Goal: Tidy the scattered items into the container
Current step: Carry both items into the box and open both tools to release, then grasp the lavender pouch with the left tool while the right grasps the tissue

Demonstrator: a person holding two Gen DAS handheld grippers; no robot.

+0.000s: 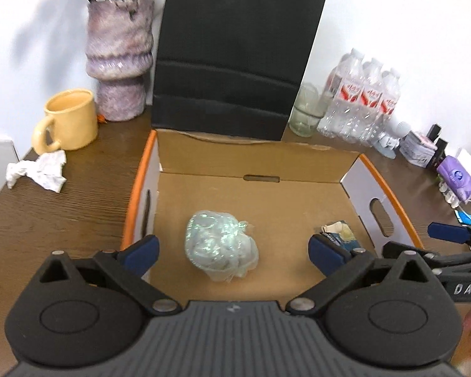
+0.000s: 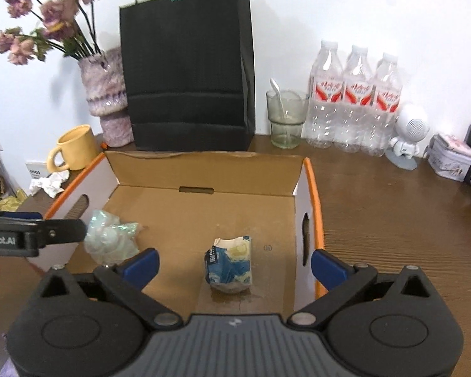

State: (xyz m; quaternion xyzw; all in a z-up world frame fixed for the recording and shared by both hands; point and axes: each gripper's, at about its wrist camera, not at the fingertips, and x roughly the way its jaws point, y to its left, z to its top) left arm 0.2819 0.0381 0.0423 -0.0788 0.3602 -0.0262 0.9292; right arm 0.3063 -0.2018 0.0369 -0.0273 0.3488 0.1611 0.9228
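An open cardboard box with orange rims stands on the wooden table. On its floor lie a crumpled clear plastic wad and a crushed blue carton. My left gripper hovers open above the plastic wad, with the pads well clear of it. My right gripper hovers open above the carton and touches nothing. In each view the other gripper's arm reaches in from the side. A crumpled white tissue lies on the table left of the box.
Behind the box stand a black paper bag, a purple vase with dried flowers, a yellow mug, a glass with a spoon and three water bottles. A white figurine and a tin stand at the right.
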